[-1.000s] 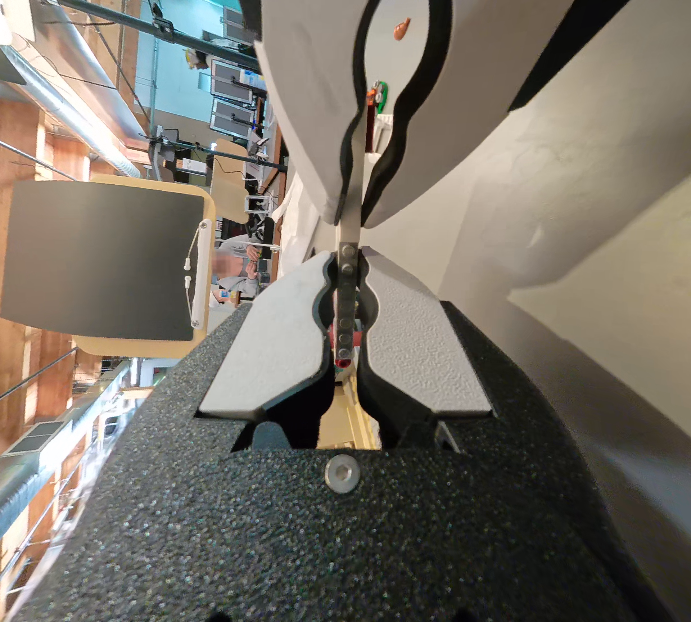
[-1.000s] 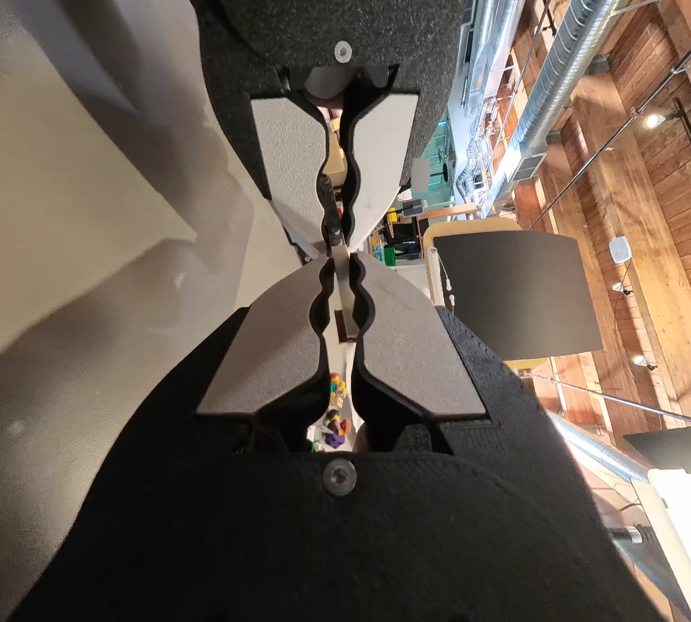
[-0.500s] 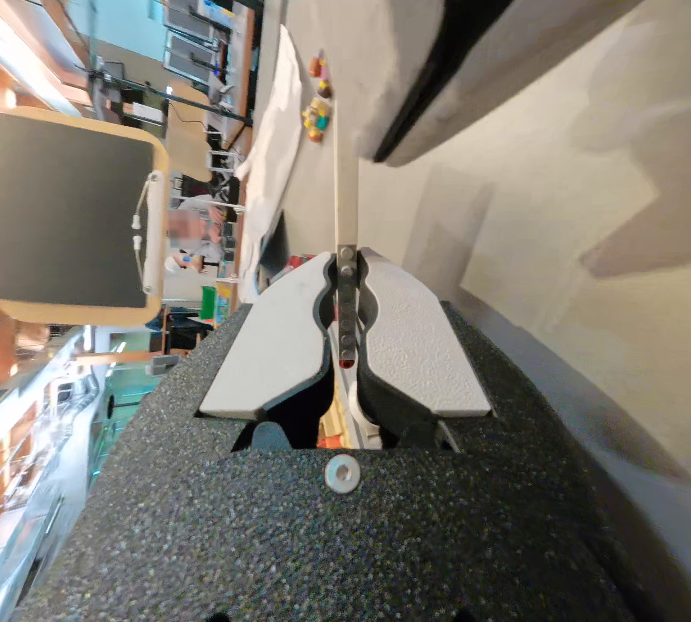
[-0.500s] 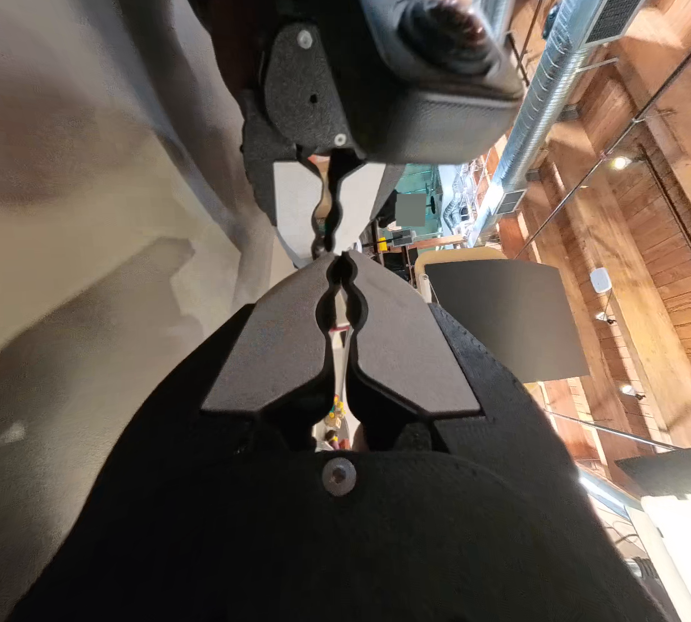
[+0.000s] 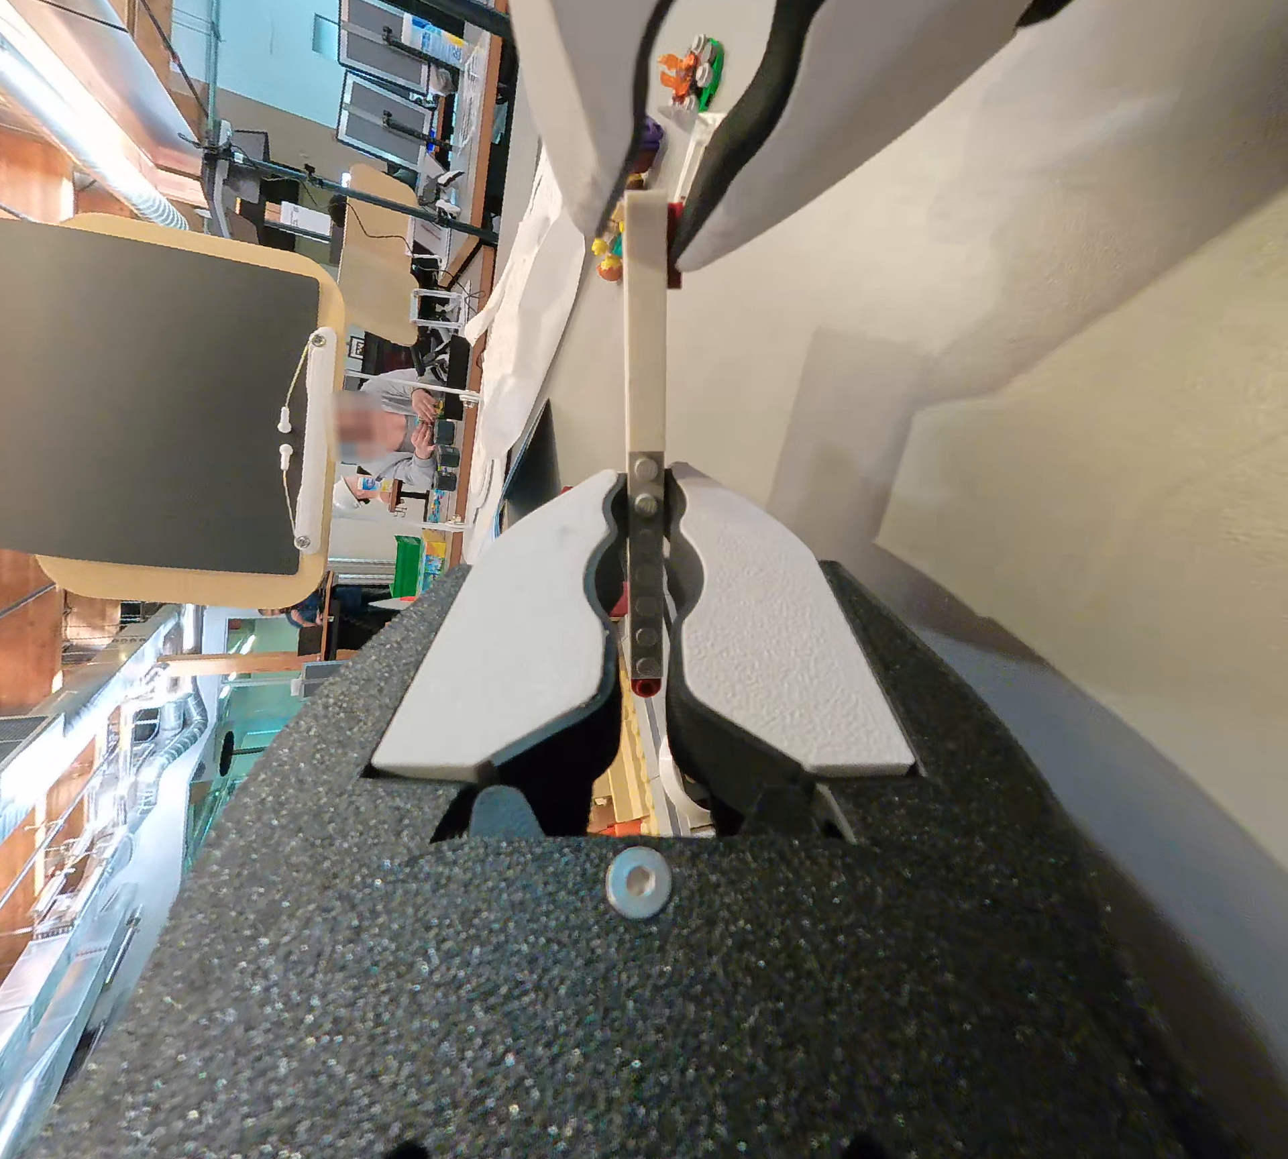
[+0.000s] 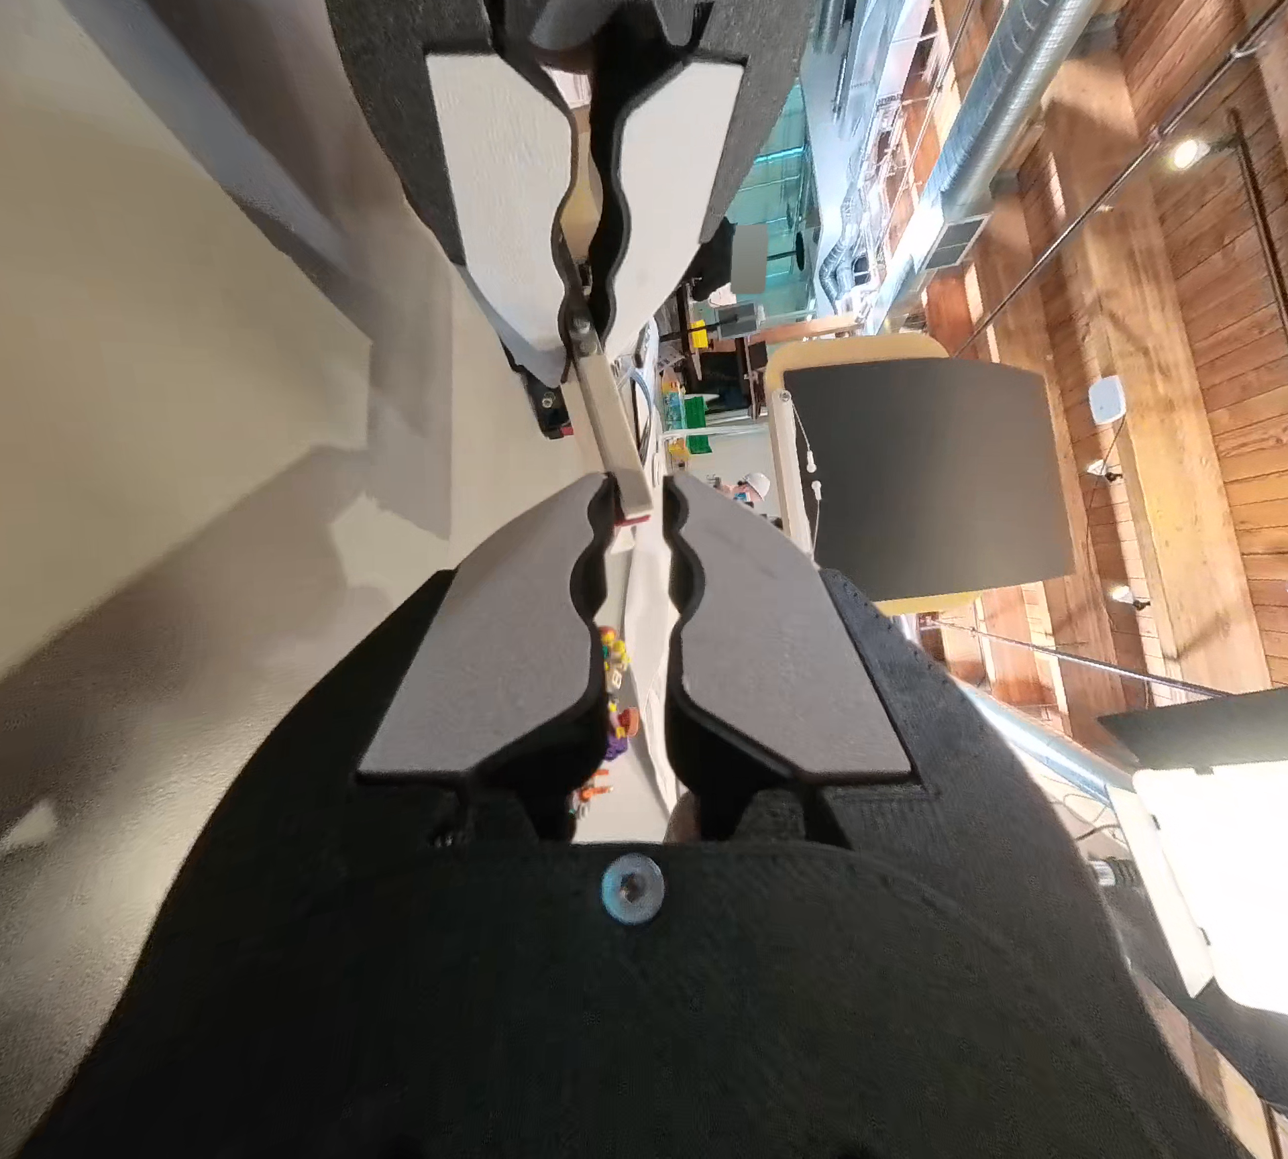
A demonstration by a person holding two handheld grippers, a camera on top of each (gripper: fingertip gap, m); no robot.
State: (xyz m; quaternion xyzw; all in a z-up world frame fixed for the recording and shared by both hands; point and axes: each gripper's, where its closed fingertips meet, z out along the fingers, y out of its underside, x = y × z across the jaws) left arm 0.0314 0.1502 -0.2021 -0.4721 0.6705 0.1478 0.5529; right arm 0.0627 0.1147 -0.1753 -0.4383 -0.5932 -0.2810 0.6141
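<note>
The left tongs (image 5: 647,484) are showing a coarse, speckled black plastic body with matt, pebbled grey pads (image 5: 760,575). They are clamping a smooth plastic strip (image 5: 645,352), beige then studded dark grey, over the matt off-white tabletop (image 5: 976,261). Rough wooden planking (image 6: 1178,261) and shiny ribbed metal ducts (image 6: 1038,31) are lining the room.

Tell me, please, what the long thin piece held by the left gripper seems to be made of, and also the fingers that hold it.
The long thin piece looks like moulded plastic: a dark grey studded strip joined to a smooth, matte cream bar with sharp edges. The left gripper has fingers of light grey, grainy plastic, perhaps printed, edged with black, rubber-like pads.
</note>
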